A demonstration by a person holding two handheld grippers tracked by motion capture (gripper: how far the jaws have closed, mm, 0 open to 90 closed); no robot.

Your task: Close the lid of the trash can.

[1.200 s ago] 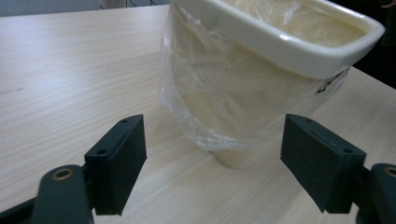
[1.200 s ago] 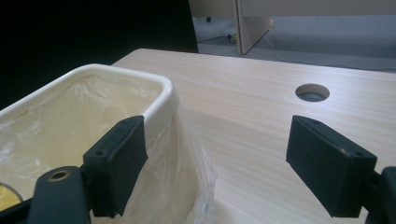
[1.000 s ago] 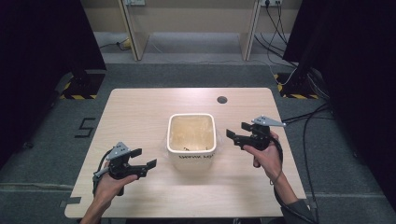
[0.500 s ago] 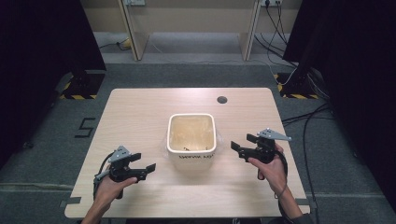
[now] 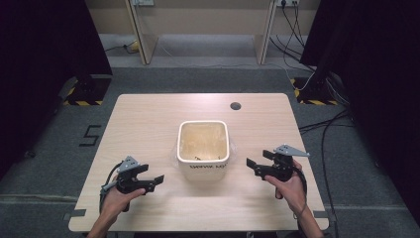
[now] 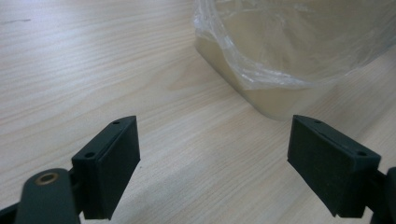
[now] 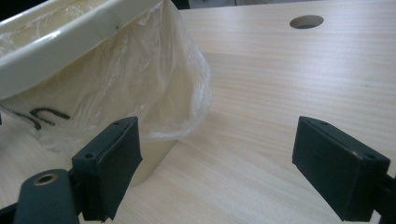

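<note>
Cream bin (image 5: 203,148) w/ a clear plastic liner (image 7: 154,79) sits roughly mid-table (image 5: 148,119), a bit toward the person's side, and everything else is placed off it. Some small bits show at the bottom inside; can't tell what they are. Dark lettering on its near wall, upside down from the high view.

Left gripper (image 5: 154,182) is on the bin's left & slightly nearer the person, held in the left hand (image 5: 118,196), jaws pointing at the bin. Jaws spread wide, nothing between them; apart from the bin, not touching.

Right gripper (image 5: 253,165) is on the bin's right, in the right hand (image 5: 289,186), grey plate on top. Jaws also wide open, holding nothing, near the bin's corner but clear of it.

Round cable hole (image 5: 236,105) in the tabletop sits past the bin on the far right.
</note>
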